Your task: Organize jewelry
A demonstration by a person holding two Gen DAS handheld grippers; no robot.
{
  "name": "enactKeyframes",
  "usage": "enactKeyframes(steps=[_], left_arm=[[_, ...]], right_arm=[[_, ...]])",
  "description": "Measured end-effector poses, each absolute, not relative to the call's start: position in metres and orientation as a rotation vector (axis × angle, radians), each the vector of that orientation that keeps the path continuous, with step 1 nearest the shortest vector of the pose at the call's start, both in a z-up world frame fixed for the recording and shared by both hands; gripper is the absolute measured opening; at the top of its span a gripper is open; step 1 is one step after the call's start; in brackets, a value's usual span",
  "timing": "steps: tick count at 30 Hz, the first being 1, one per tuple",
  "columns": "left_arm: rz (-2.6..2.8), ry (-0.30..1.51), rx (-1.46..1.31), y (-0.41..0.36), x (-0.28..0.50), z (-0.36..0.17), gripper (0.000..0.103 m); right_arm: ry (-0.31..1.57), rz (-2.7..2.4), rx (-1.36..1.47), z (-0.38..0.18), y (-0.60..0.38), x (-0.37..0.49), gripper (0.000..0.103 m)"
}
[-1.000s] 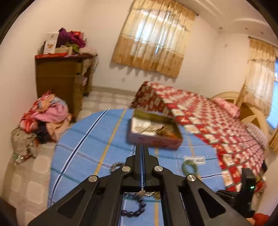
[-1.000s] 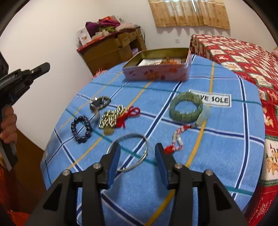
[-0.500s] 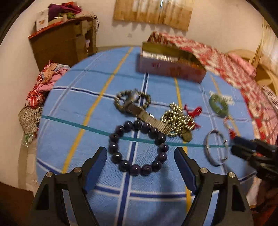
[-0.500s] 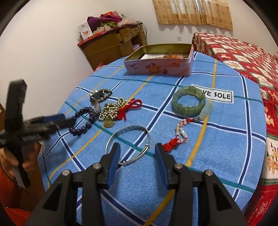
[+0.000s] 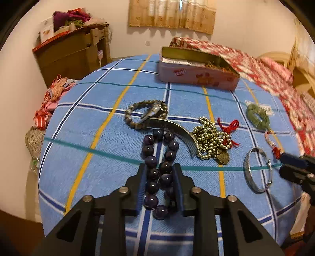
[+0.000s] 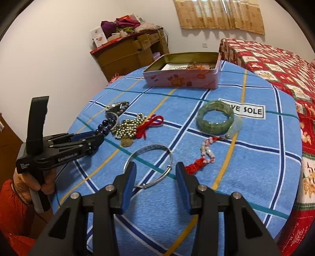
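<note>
White walls close off a bedroom with two curtained windows, the nearer curtain tan and patterned, one brown cabinet heaped with clothes and boxes, and one bed under a red patterned cover; nearest the cameras lies a blue checked cloth with yellow, teal and navy lines and a white label reading "SOLE". At the far edge of that cloth stands one open pink tin, with a card and some gold-coloured pieces inside. Between the tin and the grippers seven pieces of jewelry are spread out: one green stone bangle just beside the label, one silver bangle, one heap of gold beads tied with red cord, one brown bead bracelet with one metal-strap watch lying across it, one red tassel charm with pale beads, and one dark purple bead bracelet. A hand at a red sleeve holds the left gripper, whose jaws have just been closing; they now pinch the near side of the dark purple bead bracelet, squeezing its loop into two narrow rows of beads that still rest on the cloth. The right gripper hangs with its two blue-padded fingers apart, one on either side of the near rim of the silver bangle, not pressing it
</note>
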State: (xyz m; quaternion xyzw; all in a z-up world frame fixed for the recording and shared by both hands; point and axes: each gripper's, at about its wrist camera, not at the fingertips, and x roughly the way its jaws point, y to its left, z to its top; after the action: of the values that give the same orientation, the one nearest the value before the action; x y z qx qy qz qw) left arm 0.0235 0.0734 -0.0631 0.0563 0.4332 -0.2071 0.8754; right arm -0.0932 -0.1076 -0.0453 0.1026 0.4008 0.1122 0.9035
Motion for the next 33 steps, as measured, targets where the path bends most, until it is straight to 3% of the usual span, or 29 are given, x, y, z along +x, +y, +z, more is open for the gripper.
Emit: enactKeyframes(steps=[1, 2, 3, 16, 17, 19, 21, 23, 25, 26, 29, 33], left_arm=[[-0.438, 0.899, 0.090, 0.078, 0.022, -0.061, 0.024], [-0.444, 0.883, 0.069, 0.081, 0.020, -0.058, 0.008], [-0.451, 0.870, 0.053, 0.086, 0.017, -0.053, 0.000], [-0.443, 0.909, 0.105, 0.084, 0.021, -0.052, 0.002], [-0.453, 0.905, 0.105, 0.082, 0.023, -0.052, 0.005], [-0.457, 0.905, 0.111, 0.080, 0.027, -0.054, 0.023], [-0.416, 0.887, 0.102, 0.082, 0.031, -0.054, 0.058], [-0.416, 0.872, 0.063, 0.087, 0.031, -0.052, 0.072], [-0.430, 0.900, 0.060, 0.087, 0.033, -0.056, 0.073], [-0.427, 0.902, 0.087, 0.085, 0.032, -0.059, 0.073], [-0.390, 0.919, 0.146, 0.077, 0.033, -0.069, 0.021], [-0.378, 0.942, 0.151, 0.075, 0.037, -0.061, 0.015]], right_arm=[[0.829, 0.234, 0.214, -0.045, -0.108, -0.094, 0.045], [0.828, 0.236, 0.218, -0.045, -0.108, -0.094, 0.045], [0.829, 0.236, 0.222, -0.045, -0.109, -0.095, 0.045], [0.834, 0.250, 0.214, -0.044, -0.104, -0.098, 0.045], [0.834, 0.249, 0.214, -0.044, -0.104, -0.098, 0.045], [0.835, 0.249, 0.218, -0.045, -0.104, -0.097, 0.045], [0.837, 0.247, 0.222, -0.045, -0.105, -0.097, 0.045], [0.833, 0.241, 0.223, -0.044, -0.107, -0.098, 0.045], [0.831, 0.237, 0.232, -0.043, -0.109, -0.097, 0.045], [0.833, 0.236, 0.238, -0.044, -0.110, -0.097, 0.045], [0.841, 0.236, 0.251, -0.047, -0.111, -0.095, 0.045], [0.848, 0.240, 0.252, -0.049, -0.110, -0.095, 0.045]])
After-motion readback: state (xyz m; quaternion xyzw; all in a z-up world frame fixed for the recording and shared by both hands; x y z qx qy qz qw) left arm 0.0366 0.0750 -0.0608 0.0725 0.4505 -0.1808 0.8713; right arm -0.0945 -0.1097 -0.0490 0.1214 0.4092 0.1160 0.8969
